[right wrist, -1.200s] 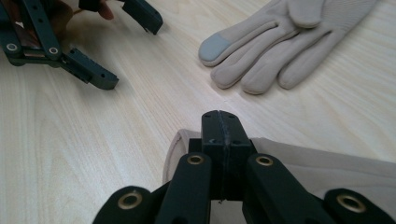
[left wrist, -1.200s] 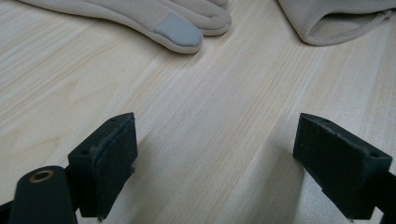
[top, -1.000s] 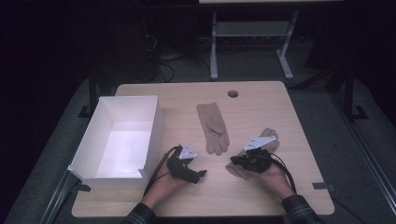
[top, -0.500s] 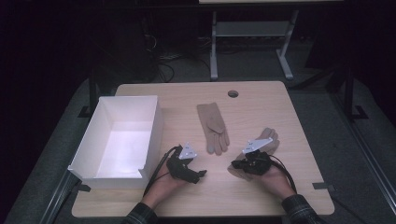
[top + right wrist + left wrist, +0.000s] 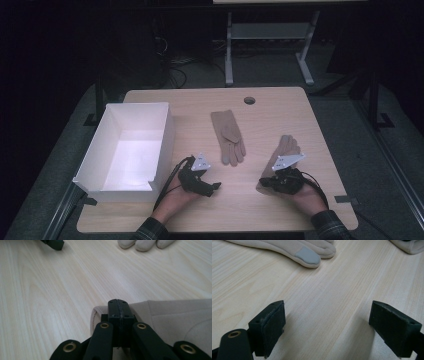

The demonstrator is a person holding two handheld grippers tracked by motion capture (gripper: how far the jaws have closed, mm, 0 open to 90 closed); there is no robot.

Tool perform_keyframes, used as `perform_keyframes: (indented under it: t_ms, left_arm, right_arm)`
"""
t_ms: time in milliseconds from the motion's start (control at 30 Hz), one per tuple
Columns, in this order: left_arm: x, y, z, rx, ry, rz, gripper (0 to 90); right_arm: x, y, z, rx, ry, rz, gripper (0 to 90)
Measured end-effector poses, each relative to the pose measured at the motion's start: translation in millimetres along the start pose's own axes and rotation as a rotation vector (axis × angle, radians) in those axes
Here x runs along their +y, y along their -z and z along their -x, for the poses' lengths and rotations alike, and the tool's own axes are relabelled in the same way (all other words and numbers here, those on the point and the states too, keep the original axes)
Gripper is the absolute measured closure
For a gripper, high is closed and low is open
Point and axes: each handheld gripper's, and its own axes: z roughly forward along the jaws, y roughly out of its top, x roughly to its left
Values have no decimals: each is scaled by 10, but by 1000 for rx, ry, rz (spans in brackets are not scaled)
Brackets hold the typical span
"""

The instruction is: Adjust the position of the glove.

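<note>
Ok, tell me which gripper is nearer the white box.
Left. The left gripper sits just right of the white box, by its near corner. The right gripper is farther right, jaws closed at the cuff of a glove.

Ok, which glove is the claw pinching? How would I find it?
Start at the big white box on the left of the wooden table, then look to the other side. The glove being pinched lies near the right edge, its cuff end under the right claw, which is shut on it. The other glove lies flat in the middle with nothing touching it.
</note>
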Motion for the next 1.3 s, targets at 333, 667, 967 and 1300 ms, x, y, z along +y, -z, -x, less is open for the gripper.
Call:
perform_keyframes:
  t_ms: [333, 667, 967, 1300]
  left_arm:
    - [1, 2, -4, 2, -7, -1, 132]
    - [0, 1, -1, 0, -3, -1, 132]
    - [0, -5, 3, -1, 4, 7, 131]
    - [-2, -5, 10, -2, 13, 7, 132]
  right_arm:
    - [-212, 221, 29, -15, -19, -15, 900]
    - [-303, 398, 95, -38, -52, 17, 900]
    - [-100, 365, 468, -139, -117, 84, 900]
    - [-42, 171, 647, -202, -117, 12, 900]
